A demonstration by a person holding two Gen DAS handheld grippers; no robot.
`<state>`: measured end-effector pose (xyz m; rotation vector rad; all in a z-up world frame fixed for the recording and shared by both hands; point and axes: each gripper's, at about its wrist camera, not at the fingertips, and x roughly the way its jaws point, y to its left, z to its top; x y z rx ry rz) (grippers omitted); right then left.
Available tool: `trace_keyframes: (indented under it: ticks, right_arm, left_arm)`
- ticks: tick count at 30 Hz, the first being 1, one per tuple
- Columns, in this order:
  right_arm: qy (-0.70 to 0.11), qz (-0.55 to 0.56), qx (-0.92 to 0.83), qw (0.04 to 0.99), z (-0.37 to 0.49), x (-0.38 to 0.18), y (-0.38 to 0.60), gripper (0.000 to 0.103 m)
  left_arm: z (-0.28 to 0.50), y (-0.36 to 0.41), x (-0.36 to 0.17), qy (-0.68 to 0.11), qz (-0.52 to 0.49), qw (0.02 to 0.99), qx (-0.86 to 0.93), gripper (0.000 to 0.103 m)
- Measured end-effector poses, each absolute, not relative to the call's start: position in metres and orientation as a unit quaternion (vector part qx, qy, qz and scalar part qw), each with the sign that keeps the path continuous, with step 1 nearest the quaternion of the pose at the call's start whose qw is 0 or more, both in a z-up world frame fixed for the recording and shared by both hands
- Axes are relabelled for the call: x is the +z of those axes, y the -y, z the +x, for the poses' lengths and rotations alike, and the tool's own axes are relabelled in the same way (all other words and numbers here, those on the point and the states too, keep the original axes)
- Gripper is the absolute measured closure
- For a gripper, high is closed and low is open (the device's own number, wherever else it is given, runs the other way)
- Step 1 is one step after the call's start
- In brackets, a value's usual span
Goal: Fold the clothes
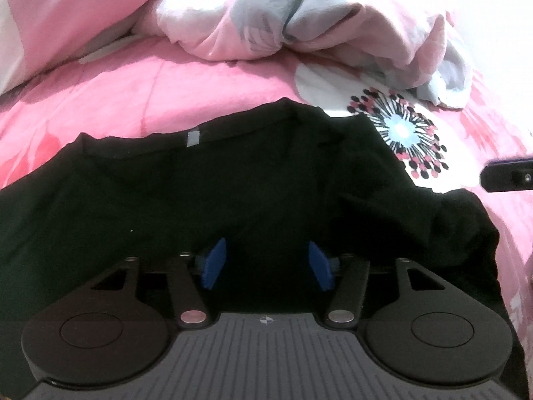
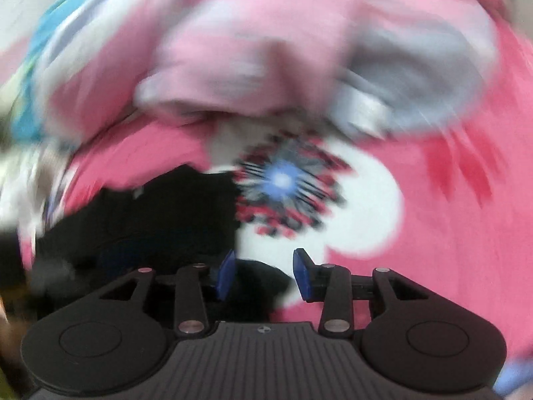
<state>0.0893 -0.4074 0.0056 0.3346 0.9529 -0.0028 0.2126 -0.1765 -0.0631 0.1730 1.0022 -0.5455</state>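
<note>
A black shirt (image 1: 200, 193) lies spread on a pink floral bedspread (image 1: 150, 93), its collar with a grey tag (image 1: 193, 137) toward the far side. My left gripper (image 1: 266, 263) is open just above the shirt's body, with black cloth showing between its blue pads (image 1: 215, 263). The right wrist view is blurred by motion. My right gripper (image 2: 265, 275) is open and empty over the shirt's right edge (image 2: 260, 276); the shirt's body (image 2: 160, 213) lies to its left. The other gripper's tip (image 1: 506, 175) shows at the right edge of the left wrist view.
A crumpled pink, white and grey quilt (image 1: 299, 20) is heaped at the far side of the bed; it also shows in the right wrist view (image 2: 266, 60). A white flower print with a dark starburst (image 1: 399, 133) lies right of the shirt.
</note>
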Motion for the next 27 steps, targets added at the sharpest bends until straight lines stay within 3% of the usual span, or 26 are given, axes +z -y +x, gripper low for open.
trace_keyframes:
  ticks: [6, 9, 11, 12, 13, 23, 27]
  right_arm:
    - [-0.443, -0.018, 0.127, 0.887, 0.109, 0.002, 0.356, 0.062]
    - [-0.45, -0.047, 0.152, 0.879, 0.117, -0.011, 0.349, 0.064]
    - [-0.453, -0.032, 0.157, 0.877, 0.122, -0.018, 0.352, 0.073]
    - [-0.451, -0.022, 0.156, 0.879, 0.123, -0.018, 0.355, 0.088]
    - [-0.446, -0.016, 0.151, 0.882, 0.123, -0.017, 0.357, 0.094]
    - [-0.36, 0.146, -0.037, 0.921, 0.098, 0.037, 0.451, 0.097]
    - [-0.371, 0.179, -0.105, 0.905, 0.093, 0.029, 0.484, 0.098]
  left_arm:
    - [0.213, 0.175, -0.064, -0.473, 0.087, 0.835, -0.268, 0.047]
    - [0.212, 0.175, -0.065, -0.469, 0.09, 0.836, -0.271, 0.047]
    - [0.211, 0.174, -0.065, -0.468, 0.092, 0.836, -0.272, 0.047]
    - [0.211, 0.174, -0.065, -0.467, 0.092, 0.836, -0.273, 0.047]
    - [0.211, 0.174, -0.065, -0.467, 0.093, 0.836, -0.273, 0.047]
    - [0.212, 0.175, -0.064, -0.471, 0.098, 0.833, -0.273, 0.047]
    - [0.212, 0.177, -0.064, -0.472, 0.106, 0.832, -0.272, 0.047]
